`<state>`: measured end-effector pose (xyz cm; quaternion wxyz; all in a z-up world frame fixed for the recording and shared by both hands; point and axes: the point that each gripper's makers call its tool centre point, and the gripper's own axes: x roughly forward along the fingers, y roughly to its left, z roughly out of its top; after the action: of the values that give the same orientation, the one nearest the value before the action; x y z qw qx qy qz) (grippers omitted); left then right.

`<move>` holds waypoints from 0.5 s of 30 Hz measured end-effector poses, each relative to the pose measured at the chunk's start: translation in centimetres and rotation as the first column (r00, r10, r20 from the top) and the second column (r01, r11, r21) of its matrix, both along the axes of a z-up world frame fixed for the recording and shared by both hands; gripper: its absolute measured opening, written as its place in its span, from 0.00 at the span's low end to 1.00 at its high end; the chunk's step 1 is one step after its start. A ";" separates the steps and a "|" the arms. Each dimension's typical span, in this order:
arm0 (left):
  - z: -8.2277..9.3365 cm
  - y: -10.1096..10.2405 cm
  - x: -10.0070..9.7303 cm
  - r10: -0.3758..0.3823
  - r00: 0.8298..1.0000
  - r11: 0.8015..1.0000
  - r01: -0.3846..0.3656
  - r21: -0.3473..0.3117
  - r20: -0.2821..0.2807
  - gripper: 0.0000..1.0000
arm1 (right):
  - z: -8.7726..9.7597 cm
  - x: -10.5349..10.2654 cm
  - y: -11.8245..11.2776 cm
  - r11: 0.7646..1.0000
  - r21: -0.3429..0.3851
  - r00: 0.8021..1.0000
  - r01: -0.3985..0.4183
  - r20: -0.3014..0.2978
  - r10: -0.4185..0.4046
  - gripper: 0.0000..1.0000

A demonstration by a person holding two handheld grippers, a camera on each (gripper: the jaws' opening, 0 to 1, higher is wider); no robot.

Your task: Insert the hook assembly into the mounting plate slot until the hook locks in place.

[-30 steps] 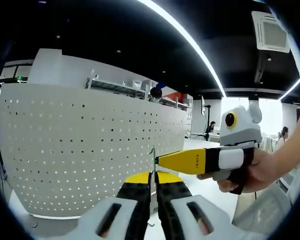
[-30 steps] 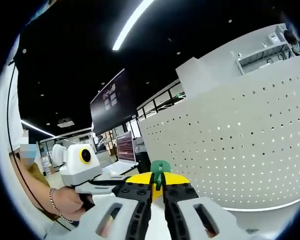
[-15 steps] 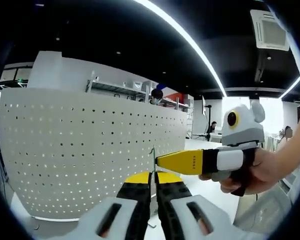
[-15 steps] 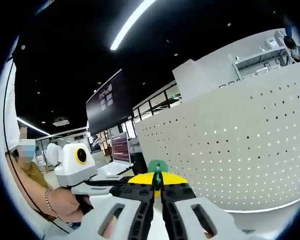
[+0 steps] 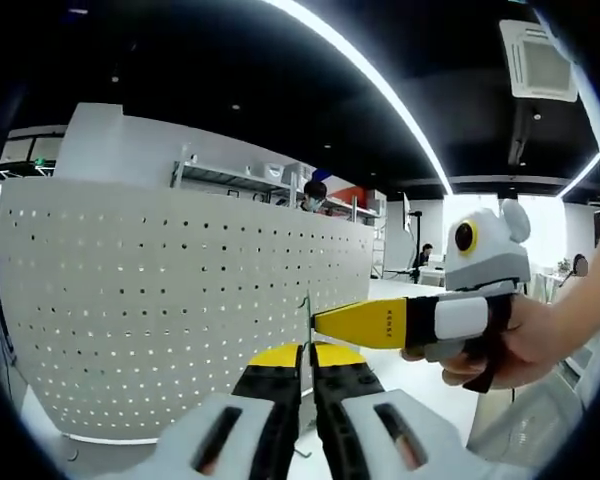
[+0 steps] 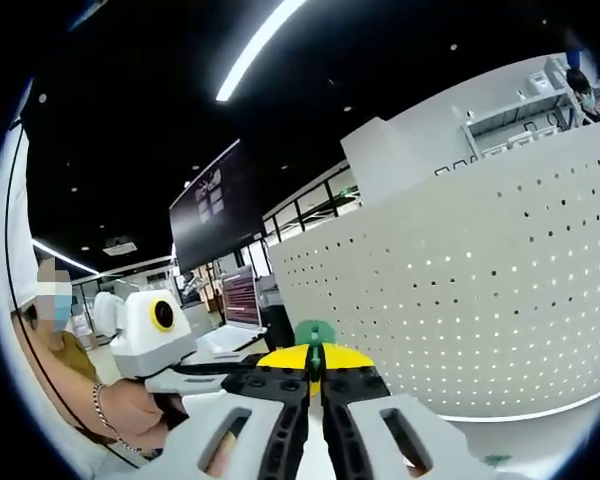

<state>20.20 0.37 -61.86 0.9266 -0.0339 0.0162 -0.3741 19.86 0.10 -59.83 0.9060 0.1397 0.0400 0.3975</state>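
the big white board with holes (image 5: 180, 300) stands behind both claws, and the thin metal hook (image 5: 306, 320) is held up just in front of it. in the left gripper view the left gripper (image 5: 304, 362) is clenched on the hook's lower part, and the right gripper (image 5: 320, 322) comes in from the side with its yellow tip touching the hook. in the right gripper view the right gripper (image 6: 315, 368) is pinched tight on a green piece (image 6: 314, 335) of the hook, near the board (image 6: 460, 290), with the left gripper (image 6: 230, 368) beside it.

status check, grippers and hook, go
Left gripper shut on thin metal hook. Right gripper shut on green piece, tips meeting the left's. White perforated panel just beyond, hook not yet in. Nothing between.
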 end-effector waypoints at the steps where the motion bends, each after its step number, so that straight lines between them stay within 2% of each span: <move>1: 0.0 0.0 0.0 -0.001 1.000 1.000 0.001 0.005 0.003 0.03 | 0.0 0.0 0.0 1.000 -0.001 1.000 0.000 0.001 0.000 0.00; 5: 0.0 -0.1 0.0 -0.004 1.000 1.000 0.004 0.015 0.004 0.05 | 0.0 -0.1 0.0 1.000 0.001 1.000 -0.004 -0.004 0.004 0.00; 6: 0.0 0.0 0.0 0.000 1.000 1.000 -0.001 0.027 0.016 0.10 | 0.0 -0.1 0.0 1.000 0.002 1.000 -0.005 -0.005 0.005 0.00; 9: -0.4 0.0 0.2 0.010 1.000 0.999 -0.010 0.048 0.002 0.30 | 0.0 -0.2 0.0 1.000 0.003 1.000 -0.006 -0.006 0.006 0.00; 11: -0.4 0.0 0.4 0.014 1.000 0.998 -0.015 0.057 0.016 0.41 | -0.1 -0.1 0.0 1.000 0.004 1.000 -0.006 -0.008 0.006 0.00; 13: -0.4 0.1 0.6 0.034 0.999 0.997 -0.036 0.065 0.024 0.61 | -0.1 -0.1 0.0 1.000 0.004 1.000 -0.007 -0.008 0.007 0.00; 15: -0.5 0.3 0.8 0.051 0.998 0.996 -0.053 0.070 0.029 0.76 | -0.1 -0.1 0.0 1.000 0.004 1.000 -0.007 -0.009 0.007 0.00</move>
<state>21.04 0.65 -62.32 0.9369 0.0038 0.0159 -0.3493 19.74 0.10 -59.93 0.9041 0.1432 0.0439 0.4003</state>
